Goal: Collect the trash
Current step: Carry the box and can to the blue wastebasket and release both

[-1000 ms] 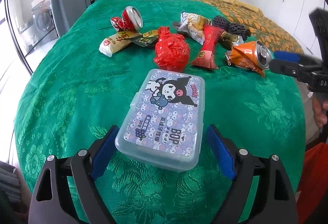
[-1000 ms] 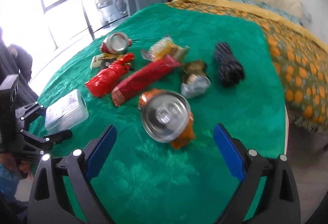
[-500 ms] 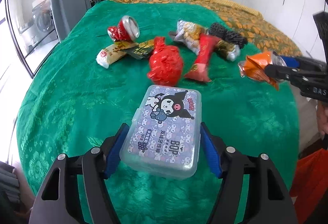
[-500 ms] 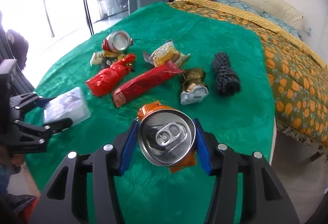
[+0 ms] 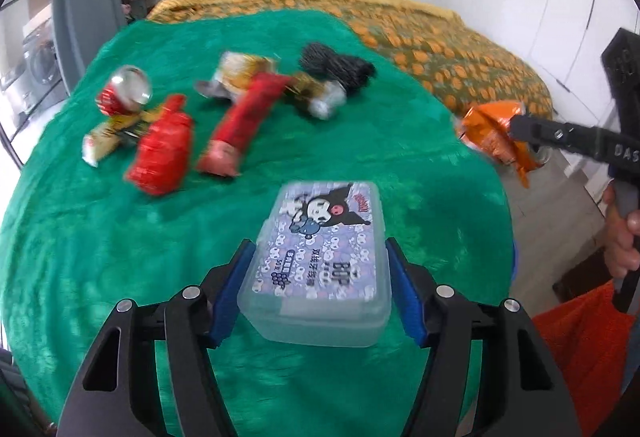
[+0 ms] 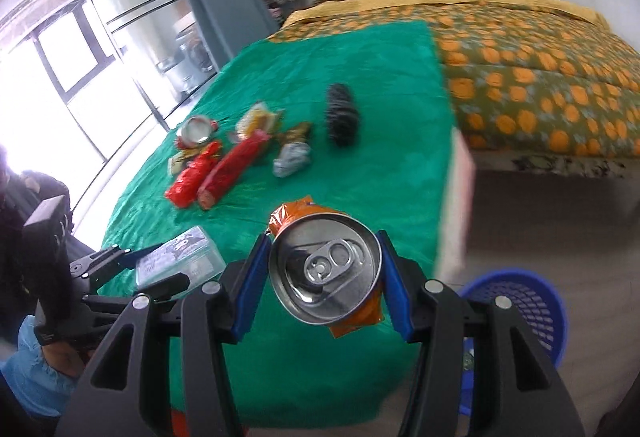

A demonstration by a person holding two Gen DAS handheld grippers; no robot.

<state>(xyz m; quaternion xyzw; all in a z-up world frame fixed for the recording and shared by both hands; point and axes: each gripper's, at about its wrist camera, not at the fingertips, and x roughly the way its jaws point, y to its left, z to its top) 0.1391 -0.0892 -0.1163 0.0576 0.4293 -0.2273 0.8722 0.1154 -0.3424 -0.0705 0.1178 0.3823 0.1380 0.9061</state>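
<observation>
- Trash in two grips: a translucent plastic box (image 5: 320, 265) with a purple cartoon sticker reading "BOP", and a crushed orange aluminium can (image 6: 325, 269), pull-tab end facing the camera.
- Left gripper (image 5: 318, 291) has just been closing; its blue pads clamp the box's sides above the green cloth (image 5: 80, 237).
- Right gripper (image 6: 320, 283) pinches the can; "DAS" shows on its body.
- Blue mesh basket (image 6: 532, 301) sits at four o'clock of the can.
- Red wrappers (image 5: 164, 151) and a red can (image 5: 124, 95) lie at eleven o'clock of the box.

Green cloth (image 5: 100, 237) lying under red wrappers (image 5: 162, 149); orange can (image 6: 324, 269) showing silver; bedspread (image 6: 540, 77) displaying orange dots; blue basket (image 6: 532, 301).
</observation>
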